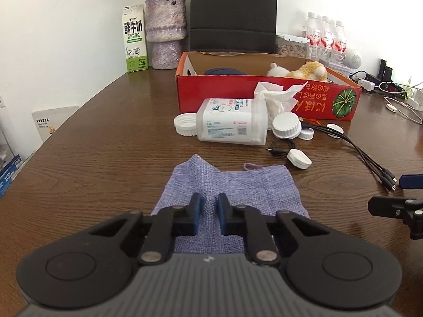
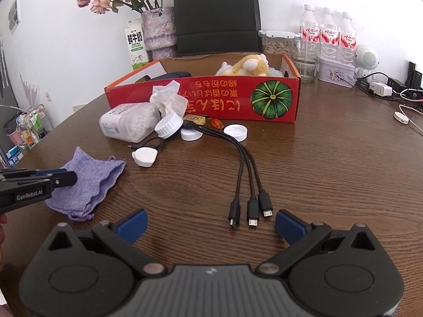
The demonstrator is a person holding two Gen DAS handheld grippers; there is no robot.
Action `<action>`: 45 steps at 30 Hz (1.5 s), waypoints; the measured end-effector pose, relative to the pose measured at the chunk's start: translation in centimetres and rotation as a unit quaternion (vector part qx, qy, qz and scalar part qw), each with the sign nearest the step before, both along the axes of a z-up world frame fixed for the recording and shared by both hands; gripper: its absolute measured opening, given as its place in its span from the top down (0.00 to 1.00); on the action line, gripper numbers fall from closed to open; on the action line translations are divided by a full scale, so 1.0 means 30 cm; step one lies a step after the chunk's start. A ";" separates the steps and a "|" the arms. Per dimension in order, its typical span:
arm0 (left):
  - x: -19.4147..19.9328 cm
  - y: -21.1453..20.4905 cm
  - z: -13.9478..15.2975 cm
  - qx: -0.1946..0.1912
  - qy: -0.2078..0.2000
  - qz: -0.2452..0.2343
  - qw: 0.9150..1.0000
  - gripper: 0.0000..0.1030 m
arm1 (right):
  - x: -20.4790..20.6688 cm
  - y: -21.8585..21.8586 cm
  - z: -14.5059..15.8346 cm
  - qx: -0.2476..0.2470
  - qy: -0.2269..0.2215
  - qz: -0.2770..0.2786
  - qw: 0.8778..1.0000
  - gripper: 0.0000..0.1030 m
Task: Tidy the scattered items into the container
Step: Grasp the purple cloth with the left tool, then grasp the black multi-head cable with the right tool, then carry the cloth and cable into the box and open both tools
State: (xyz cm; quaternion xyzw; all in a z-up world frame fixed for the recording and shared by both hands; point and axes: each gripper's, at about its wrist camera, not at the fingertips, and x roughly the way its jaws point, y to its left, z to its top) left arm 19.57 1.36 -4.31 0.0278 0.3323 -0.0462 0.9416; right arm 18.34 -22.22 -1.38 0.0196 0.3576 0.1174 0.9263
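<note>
Your left gripper (image 1: 210,206) is nearly closed, its pads pinching a raised fold of the purple pouch (image 1: 238,185), which lies flat on the table (image 1: 105,158) just short of the clutter. The pouch's long side runs across your left view, its drawstring mouth toward the white charger (image 1: 300,158). Your right gripper (image 2: 210,224) is wide open and holds nothing; the three plugs of the cable (image 2: 248,185) lie between its fingers, pointing at you, the cable running away toward the red box (image 2: 211,100).
</note>
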 end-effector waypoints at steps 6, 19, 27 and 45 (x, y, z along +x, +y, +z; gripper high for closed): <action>0.008 0.008 0.014 -0.013 -0.008 -0.008 1.000 0.94 | 0.006 -0.005 0.001 0.001 0.000 -0.003 1.000 0.00; 0.032 0.027 0.086 -0.042 -0.046 -0.012 0.998 0.95 | 0.233 0.017 0.035 -0.081 -0.037 0.027 0.996 0.18; 0.058 0.038 0.086 -0.057 -0.041 -0.021 0.997 0.95 | 0.361 0.055 0.016 -0.104 -0.031 0.056 0.993 0.53; 0.055 0.051 0.086 -0.068 -0.040 -0.025 0.997 0.95 | 0.320 0.071 0.031 -0.114 -0.050 0.079 0.989 0.85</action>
